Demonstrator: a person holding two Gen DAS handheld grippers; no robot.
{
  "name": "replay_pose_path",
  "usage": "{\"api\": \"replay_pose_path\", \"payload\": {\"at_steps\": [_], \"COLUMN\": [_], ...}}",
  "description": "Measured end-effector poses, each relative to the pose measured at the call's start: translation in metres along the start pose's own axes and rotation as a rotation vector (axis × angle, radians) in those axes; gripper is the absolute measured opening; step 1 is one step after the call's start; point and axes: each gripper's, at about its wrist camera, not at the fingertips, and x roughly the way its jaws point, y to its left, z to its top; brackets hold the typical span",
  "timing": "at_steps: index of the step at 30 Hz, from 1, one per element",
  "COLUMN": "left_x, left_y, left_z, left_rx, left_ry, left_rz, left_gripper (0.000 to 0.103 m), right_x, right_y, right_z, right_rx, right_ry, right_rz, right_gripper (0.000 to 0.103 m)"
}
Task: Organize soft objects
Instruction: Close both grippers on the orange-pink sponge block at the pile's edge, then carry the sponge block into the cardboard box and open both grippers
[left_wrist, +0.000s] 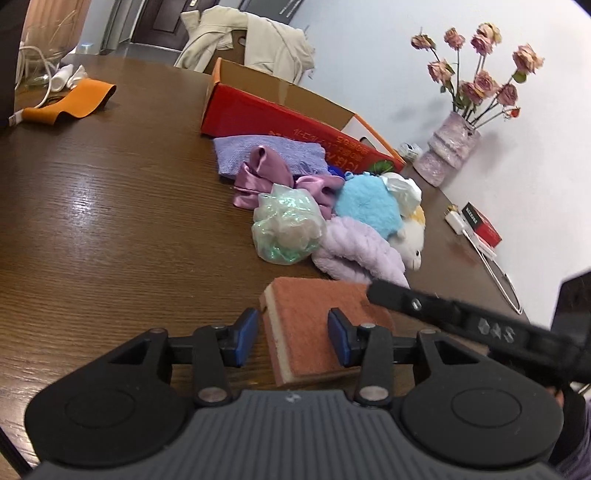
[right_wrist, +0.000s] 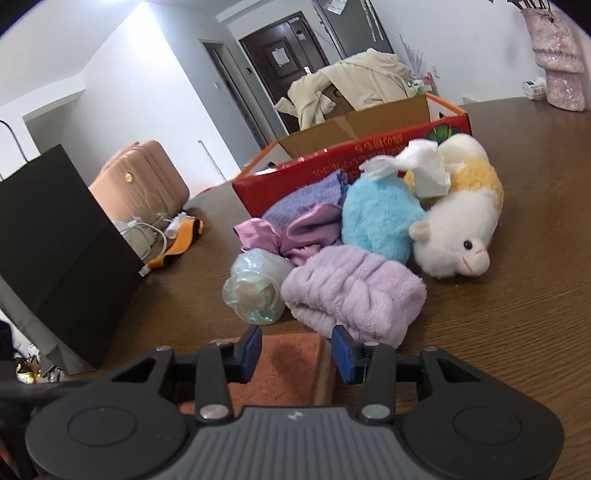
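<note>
Both our left gripper (left_wrist: 293, 338) and right gripper (right_wrist: 297, 354) straddled the sponge (left_wrist: 314, 325), half-closed, grip unclear; box (left_wrist: 280, 110) lay beyond.

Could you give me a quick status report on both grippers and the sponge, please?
Left gripper and right gripper both straddle the sponge; whether the pads are pressing is unclear. Open red box beyond. Soft pile lies between.

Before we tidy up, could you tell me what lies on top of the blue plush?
A crumpled white tissue lies on the blue plush, leaning against the lamb toy. What the tissue covers cannot be seen.
</note>
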Motion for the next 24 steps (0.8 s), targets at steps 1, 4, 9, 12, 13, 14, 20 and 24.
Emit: {"api": "replay_pose_path", "payload": {"at_steps": [1, 4, 9, 12, 13, 14, 20, 24], "left_x": [0.002, 0.005, 0.008, 0.010, 0.009, 0.009, 0.005, -0.009], "left_y": [0.000, 0.001, 0.005, 0.008, 0.009, 0.009, -0.004, -0.017], "left_z": [0.000, -0.002, -0.002, -0.002, -0.003, -0.003, -0.007, -0.004], "left_rx": [-0.006, -0.026, -0.053, -0.078, -0.085, -0.092, -0.075, -0.053], "left_ry": [0.006, 0.018, 0.020, 0.019, 0.019, 0.018, 0.006, -0.030], "left_rz": [0.000, -0.011, -0.023, -0.032, -0.035, -0.040, -0.015, -0.006], "left_gripper": [0.041, 0.038, 0.039, 0.041, 0.040, 0.034, 0.032, 0.032], "right_x": [-0.002, -0.002, 0.000, 0.002, 0.002, 0.003, 0.001, -0.005], "right_y": [0.000, -0.006, -0.014, -0.018, -0.021, -0.024, -0.033, -0.034], "right_z": [-0.002, -0.009, -0.014, -0.016, -0.016, -0.017, -0.021, -0.015], "right_rx": [0.006, 0.037, 0.084, 0.096, 0.107, 0.113, 0.153, 0.156], "right_ry": [0.003, 0.025, 0.032, 0.027, 0.027, 0.026, 0.022, 0.053], "right_rz": [0.001, 0.009, 0.030, 0.047, 0.060, 0.073, 0.110, 0.139], "right_gripper": [0.042, 0.035, 0.031, 0.032, 0.032, 0.032, 0.031, 0.028]}}
